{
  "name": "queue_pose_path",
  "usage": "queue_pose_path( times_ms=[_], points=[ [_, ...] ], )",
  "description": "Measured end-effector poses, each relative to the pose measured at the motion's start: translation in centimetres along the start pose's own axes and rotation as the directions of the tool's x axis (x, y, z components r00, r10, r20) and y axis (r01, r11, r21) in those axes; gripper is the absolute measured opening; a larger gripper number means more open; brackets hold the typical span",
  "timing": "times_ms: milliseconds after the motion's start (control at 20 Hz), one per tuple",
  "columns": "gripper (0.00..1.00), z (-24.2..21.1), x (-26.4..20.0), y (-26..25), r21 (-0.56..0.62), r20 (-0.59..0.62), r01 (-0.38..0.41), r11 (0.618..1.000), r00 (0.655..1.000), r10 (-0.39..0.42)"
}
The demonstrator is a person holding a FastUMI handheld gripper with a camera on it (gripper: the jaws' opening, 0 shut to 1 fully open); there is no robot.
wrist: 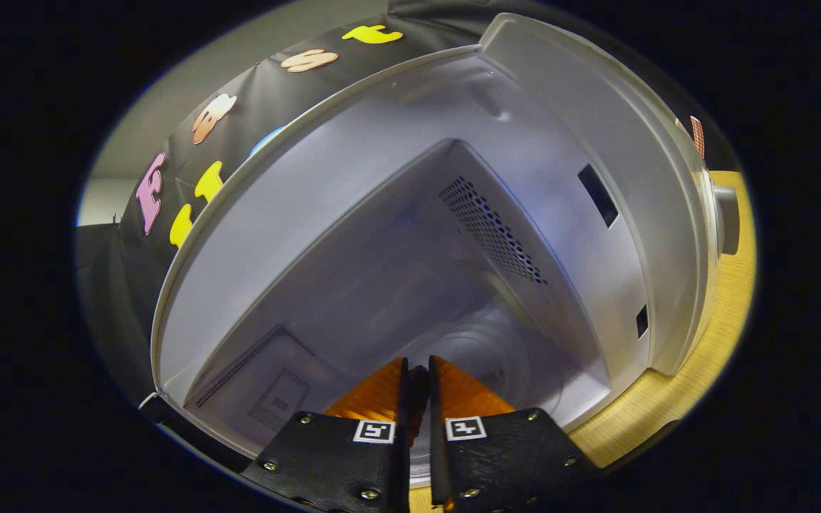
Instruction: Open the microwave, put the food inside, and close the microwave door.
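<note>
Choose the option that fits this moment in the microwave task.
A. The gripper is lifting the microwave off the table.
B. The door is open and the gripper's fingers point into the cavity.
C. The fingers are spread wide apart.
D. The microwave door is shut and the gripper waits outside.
B: the microwave cavity walls and vent holes lie open beyond the gripper, whose fingers are nearly closed with something small and dark between them.

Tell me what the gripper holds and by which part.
The gripper is nearly closed on something small and dark between its fingers, inside the open microwave. What it is, or where it is gripped, cannot be told.
</note>
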State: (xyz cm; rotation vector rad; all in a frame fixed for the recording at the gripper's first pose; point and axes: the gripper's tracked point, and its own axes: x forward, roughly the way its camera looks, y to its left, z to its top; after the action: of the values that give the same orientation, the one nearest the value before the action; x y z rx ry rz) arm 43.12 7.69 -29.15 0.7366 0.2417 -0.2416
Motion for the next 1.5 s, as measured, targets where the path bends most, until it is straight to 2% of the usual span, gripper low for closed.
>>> queue_pose_path(
  times_ms=[100,150,200,250,300,450,550,700,750,850,1000,1200,1350,1500],
  points=[
    [0.16,0.6,0.4,-0.3,-0.038,0.051,0.016,0.999,0.999,-0.014],
    [0.21,0.9,0.5,-0.2,-0.048,0.071,0.016,0.999,0.997,-0.013],
    [0.34,1.2,0.6,-0.3,-0.062,0.093,0.03,0.998,0.995,-0.025],
    [0.39,1.2,0.6,-0.8,-0.089,0.1,0.058,0.994,0.994,-0.049],
    [0.52,1.3,0.4,-0.7,-0.118,0.104,0.063,0.991,0.993,-0.051],
    [0.53,1.6,-1.2,0.4,-0.22,0.111,0.045,0.975,0.994,-0.021],
    [0.57,1.5,-2.5,0.8,-0.278,0.103,0.041,0.96,0.995,-0.012],
    [0.78,1.2,-4.5,1.0,-0.356,0.084,0.041,0.934,0.996,-0.012],
    [0.81,1.3,-5.4,1.3,-0.393,0.077,0.035,0.919,0.997,-0.005],
    [0.81,0.9,-7.1,1.9,-0.461,0.047,-0.003,0.887,0.999,0.028],
    [0.82,0.9,-11.1,3.6,-0.545,0.001,-0.095,0.833,0.994,0.114],
    [0.87,1.5,-18.3,6.2,-0.665,-0.029,-0.212,0.716,0.965,0.259],
    [0.88,0.8,-25.3,8.8,-0.686,-0.101,-0.343,0.642,0.918,0.383],
    [0.87,0.0,-33.0,11.4,-0.68,-0.16,-0.473,0.56,0.841,0.517]
  ],
)
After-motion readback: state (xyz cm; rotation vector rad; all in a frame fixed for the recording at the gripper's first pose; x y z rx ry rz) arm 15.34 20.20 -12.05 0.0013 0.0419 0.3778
